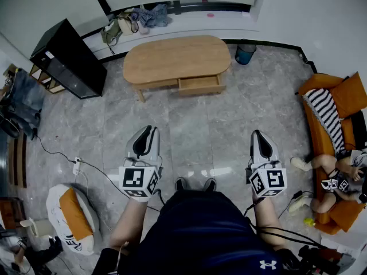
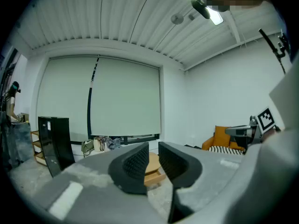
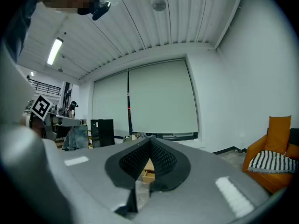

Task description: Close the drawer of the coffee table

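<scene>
Three views, but only the head view takes in the whole grey floor. It shows the coffee table well ahead, with its drawer standing out from the near side, right of the middle. The two gripper views show mostly ceiling and window blind, and only a sliver of the table shows behind the jaws.

The black cabinet stands left of the table and the orange sofa runs along the right edge. A blue bin sits near the table's far right end.

The left gripper is slightly released, with a narrow gap between its pads and nothing in it. The right gripper is clenched, pads meeting, and holds nothing. Both hang level over the floor, well apart from the drawer.

The floor between the grippers and the table is bare. A cable trails on the left.
</scene>
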### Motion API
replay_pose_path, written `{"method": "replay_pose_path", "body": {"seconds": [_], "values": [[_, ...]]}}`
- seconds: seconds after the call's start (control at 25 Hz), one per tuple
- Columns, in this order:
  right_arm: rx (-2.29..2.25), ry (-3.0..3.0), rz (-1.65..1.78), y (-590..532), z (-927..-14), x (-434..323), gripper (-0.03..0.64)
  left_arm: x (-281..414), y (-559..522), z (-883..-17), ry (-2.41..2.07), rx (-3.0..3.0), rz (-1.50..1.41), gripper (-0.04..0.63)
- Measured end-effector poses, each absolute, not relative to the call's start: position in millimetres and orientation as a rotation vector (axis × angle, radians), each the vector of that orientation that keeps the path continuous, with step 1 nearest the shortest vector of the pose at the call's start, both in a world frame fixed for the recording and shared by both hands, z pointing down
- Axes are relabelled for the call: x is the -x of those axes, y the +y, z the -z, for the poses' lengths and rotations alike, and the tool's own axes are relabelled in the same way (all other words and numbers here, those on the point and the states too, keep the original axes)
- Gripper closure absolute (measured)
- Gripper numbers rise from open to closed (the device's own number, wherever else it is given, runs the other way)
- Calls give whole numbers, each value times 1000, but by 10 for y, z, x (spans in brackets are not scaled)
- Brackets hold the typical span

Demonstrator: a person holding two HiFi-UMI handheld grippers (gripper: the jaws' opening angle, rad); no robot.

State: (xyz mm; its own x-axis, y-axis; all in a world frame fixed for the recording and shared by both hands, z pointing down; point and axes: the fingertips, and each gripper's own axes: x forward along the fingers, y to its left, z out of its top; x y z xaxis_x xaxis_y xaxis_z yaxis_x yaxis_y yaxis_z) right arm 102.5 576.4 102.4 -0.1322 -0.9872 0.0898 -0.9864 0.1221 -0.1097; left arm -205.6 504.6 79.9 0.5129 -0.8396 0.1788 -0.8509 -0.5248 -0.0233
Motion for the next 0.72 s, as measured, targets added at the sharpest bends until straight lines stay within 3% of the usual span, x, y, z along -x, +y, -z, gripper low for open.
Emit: {"method": "replay_pose_path", "body": {"seconds": [0.72], "values": [[1976, 2379, 281, 5805, -1119, -1532, 615, 1521, 5240, -856, -1523, -2643, -302, 525]]}}
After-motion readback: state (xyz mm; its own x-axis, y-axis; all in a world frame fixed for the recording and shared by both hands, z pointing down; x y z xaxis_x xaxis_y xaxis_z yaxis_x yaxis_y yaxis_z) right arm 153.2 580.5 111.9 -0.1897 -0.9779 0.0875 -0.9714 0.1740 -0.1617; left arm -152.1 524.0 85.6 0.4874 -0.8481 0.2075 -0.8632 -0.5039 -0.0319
